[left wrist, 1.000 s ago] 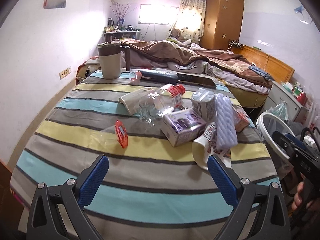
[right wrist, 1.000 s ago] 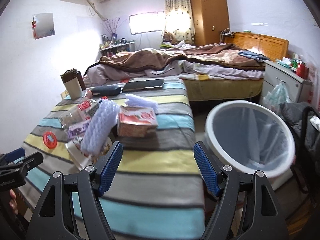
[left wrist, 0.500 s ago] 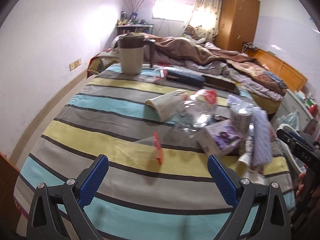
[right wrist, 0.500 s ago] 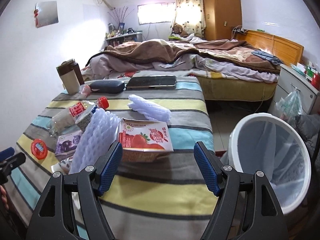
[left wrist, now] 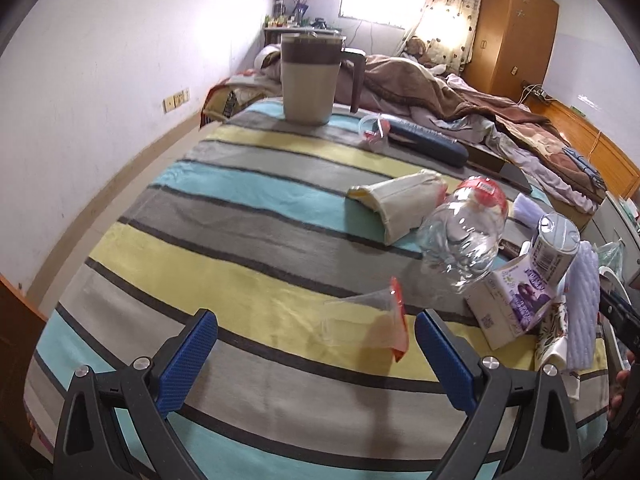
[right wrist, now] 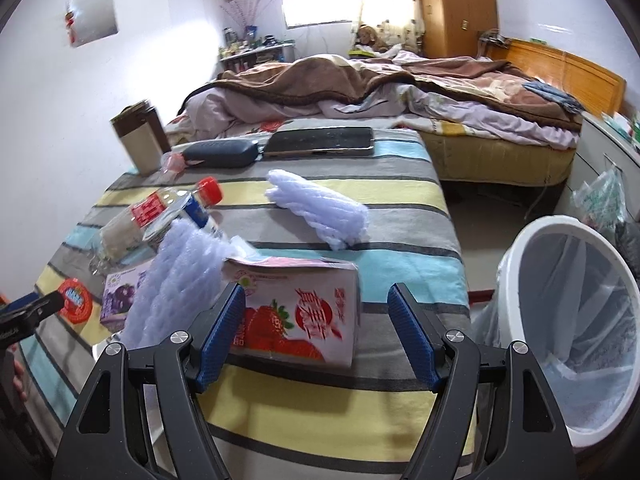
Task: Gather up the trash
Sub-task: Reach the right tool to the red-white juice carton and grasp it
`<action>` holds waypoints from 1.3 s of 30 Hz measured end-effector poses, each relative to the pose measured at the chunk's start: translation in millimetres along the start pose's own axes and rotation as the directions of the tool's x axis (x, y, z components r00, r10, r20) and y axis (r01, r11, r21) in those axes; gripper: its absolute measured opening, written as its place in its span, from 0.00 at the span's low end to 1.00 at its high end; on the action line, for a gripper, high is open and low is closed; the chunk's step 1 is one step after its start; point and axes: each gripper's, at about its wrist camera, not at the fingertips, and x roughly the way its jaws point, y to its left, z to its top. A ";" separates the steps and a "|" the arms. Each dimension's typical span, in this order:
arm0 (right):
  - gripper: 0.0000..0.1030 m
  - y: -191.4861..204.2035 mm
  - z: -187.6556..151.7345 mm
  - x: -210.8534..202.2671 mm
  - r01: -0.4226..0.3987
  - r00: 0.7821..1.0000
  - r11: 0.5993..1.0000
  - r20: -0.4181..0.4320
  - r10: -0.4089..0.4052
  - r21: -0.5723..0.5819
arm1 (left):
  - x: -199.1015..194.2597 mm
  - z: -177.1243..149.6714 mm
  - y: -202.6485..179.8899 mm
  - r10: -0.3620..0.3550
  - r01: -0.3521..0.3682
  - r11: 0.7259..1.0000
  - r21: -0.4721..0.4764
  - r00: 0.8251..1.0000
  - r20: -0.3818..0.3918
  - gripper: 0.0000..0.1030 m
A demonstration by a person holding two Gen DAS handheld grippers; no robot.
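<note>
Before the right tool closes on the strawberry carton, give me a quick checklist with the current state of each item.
1. Right tool open wide enough for the strawberry carton: ok.
2. Carton lined up between the fingers: ok, though it sits toward the left finger.
3. Foam sheet clear of the grasp: not ok, it leans right beside the left finger.
4. Trash bin open, lined with a bag, within view: ok.
5. Left tool out of the way: ok, open near the clear cup.
6. Carton empty: cannot tell.
</note>
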 end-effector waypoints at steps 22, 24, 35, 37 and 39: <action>0.73 -6.9 15.3 23.7 -0.127 0.991 0.955 -0.062 0.115 -0.266 | 13.2 -1.1 -8.2 -0.047 0.050 0.997 0.054 0.998 -0.047 0.97; 0.73 -0.4 12.5 26.9 -0.124 0.991 0.945 -0.079 0.105 -0.302 | 14.6 -0.2 -8.8 -0.041 0.045 0.997 0.067 0.998 -0.051 0.97; 0.62 -3.3 1.0 22.2 -0.071 0.995 0.978 -0.087 0.055 -0.195 | 22.5 5.3 -4.5 -0.043 0.045 0.998 0.035 0.997 -0.061 0.79; 0.62 -1.9 -0.4 17.5 -0.051 0.997 0.979 -0.064 0.040 -0.196 | 23.3 5.8 -4.4 -0.060 0.062 0.997 0.035 0.996 -0.063 0.73; 0.61 -1.9 -1.4 14.6 -0.042 0.998 0.980 -0.050 0.033 -0.194 | 23.7 5.7 -5.0 -0.067 0.069 0.997 0.033 0.996 -0.067 0.71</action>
